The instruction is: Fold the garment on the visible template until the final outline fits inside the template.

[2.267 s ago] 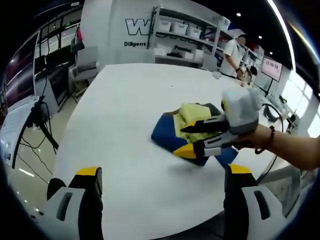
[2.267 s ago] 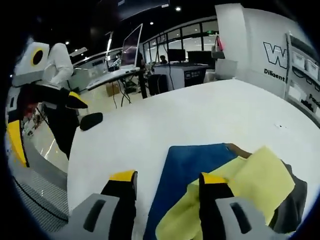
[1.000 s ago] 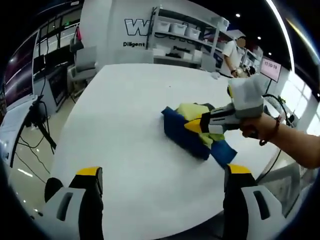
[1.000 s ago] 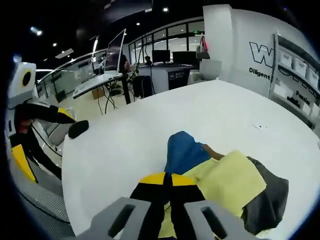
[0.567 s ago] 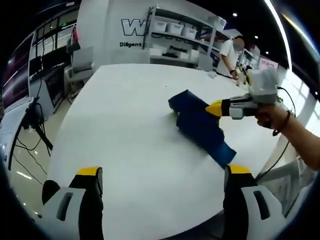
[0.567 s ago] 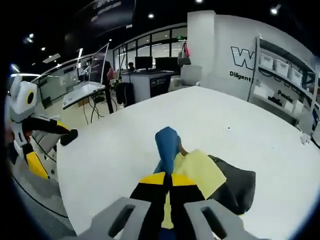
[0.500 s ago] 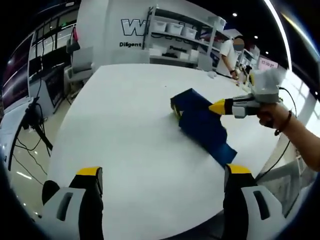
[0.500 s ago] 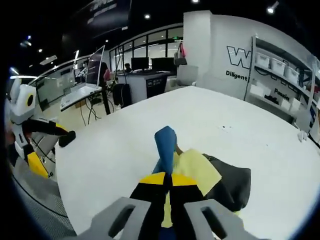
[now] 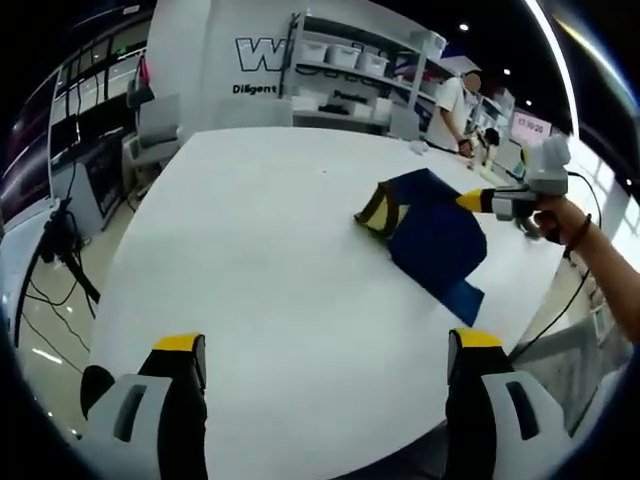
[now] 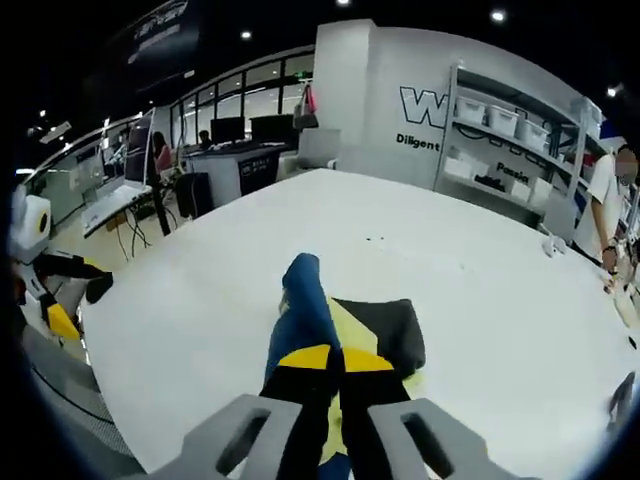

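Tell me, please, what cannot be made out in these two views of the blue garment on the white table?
- Template: no outline can be made out on the white table.
- Blue, yellow and dark grey garment: in the left gripper view its far side is hidden by its own raised blue flap.
- Right gripper: in its own view the shut jaws cover the pinched cloth edge.
- Shelf bins: contents too small.

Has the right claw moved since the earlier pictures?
Yes. In the left gripper view, the right claw, shut on the blue garment, has drawn its edge across the white table, toward the far shelving.
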{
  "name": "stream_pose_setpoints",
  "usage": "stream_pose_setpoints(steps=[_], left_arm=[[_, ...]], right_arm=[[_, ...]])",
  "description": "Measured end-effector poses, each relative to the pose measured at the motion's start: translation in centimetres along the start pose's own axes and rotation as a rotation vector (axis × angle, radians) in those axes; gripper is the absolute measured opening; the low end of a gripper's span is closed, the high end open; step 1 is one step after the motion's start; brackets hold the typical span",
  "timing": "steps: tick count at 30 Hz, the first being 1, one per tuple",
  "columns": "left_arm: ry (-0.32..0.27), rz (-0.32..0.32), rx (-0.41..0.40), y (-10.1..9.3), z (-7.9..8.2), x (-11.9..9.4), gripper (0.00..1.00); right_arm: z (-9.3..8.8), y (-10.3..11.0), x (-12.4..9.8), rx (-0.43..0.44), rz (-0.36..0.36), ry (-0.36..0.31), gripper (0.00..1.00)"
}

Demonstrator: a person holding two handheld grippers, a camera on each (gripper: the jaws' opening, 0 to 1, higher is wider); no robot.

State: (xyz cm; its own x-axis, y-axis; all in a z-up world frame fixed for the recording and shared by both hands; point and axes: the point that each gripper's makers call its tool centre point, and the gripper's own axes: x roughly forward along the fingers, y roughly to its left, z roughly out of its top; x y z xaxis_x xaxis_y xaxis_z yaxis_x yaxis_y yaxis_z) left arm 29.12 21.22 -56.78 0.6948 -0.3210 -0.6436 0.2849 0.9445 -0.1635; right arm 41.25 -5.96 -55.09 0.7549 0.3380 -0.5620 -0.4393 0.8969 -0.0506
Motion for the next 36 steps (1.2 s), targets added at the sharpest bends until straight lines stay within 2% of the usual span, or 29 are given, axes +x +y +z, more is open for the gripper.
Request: stream_pose_setpoints(steps=[1, 7, 10, 16, 21, 25, 26, 28, 30, 33, 36], left_arm=[[-0.002, 0.0, 0.003, 0.0, 0.1, 0.0, 0.95], [0.003, -0.003, 0.004, 0.0, 0.0, 0.2, 0.95], [0.002, -0.001, 0.0, 0.0, 0.0, 0.1, 0.95], [0.01, 0.002, -0.002, 0.0, -0.2, 0.0, 0.95], [0.008, 0.0, -0.002, -0.2, -0.1, 0.1, 0.94], [0.014, 0.001, -0.001, -0.2, -0.2, 0.1, 0.94], [0.013, 0.003, -0.003, -0.1, -0.2, 0.0, 0.94], [0.011, 0.003, -0.003, -0.1, -0.2, 0.0, 0.94], [0.017, 0.008, -0.005, 0.1, -0.3, -0.1, 0.94], [0.021, 0.01, -0.005, 0.1, -0.4, -0.1, 0.94], [0.014, 0.009, -0.003, 0.1, -0.3, -0.1, 0.94]], right_arm=[[-0.4, -1.0, -0.1, 0.006, -0.026, 0.004, 0.0], [-1.6, -4.1, -0.1, 0.086, -0.106, 0.011, 0.0], [-2.9, -5.9, 0.2, 0.117, -0.148, 0.036, 0.0], [-4.5, -7.5, 1.1, 0.132, -0.18, 0.069, 0.0], [-6.8, -8.6, 2.0, 0.127, -0.22, 0.147, 0.0], [-9.7, -10.5, 2.3, 0.098, -0.306, 0.247, 0.0], [-10.9, -10.7, 2.6, 0.095, -0.313, 0.276, 0.0], [-11.8, -10.9, 2.6, 0.1, -0.319, 0.299, 0.0], [-13.4, -11.1, 2.4, 0.09, -0.339, 0.341, 0.0], [-14.4, -11.0, 2.3, 0.072, -0.347, 0.361, 0.0], [-14.3, -11.1, 2.1, 0.063, -0.346, 0.351, 0.0]])
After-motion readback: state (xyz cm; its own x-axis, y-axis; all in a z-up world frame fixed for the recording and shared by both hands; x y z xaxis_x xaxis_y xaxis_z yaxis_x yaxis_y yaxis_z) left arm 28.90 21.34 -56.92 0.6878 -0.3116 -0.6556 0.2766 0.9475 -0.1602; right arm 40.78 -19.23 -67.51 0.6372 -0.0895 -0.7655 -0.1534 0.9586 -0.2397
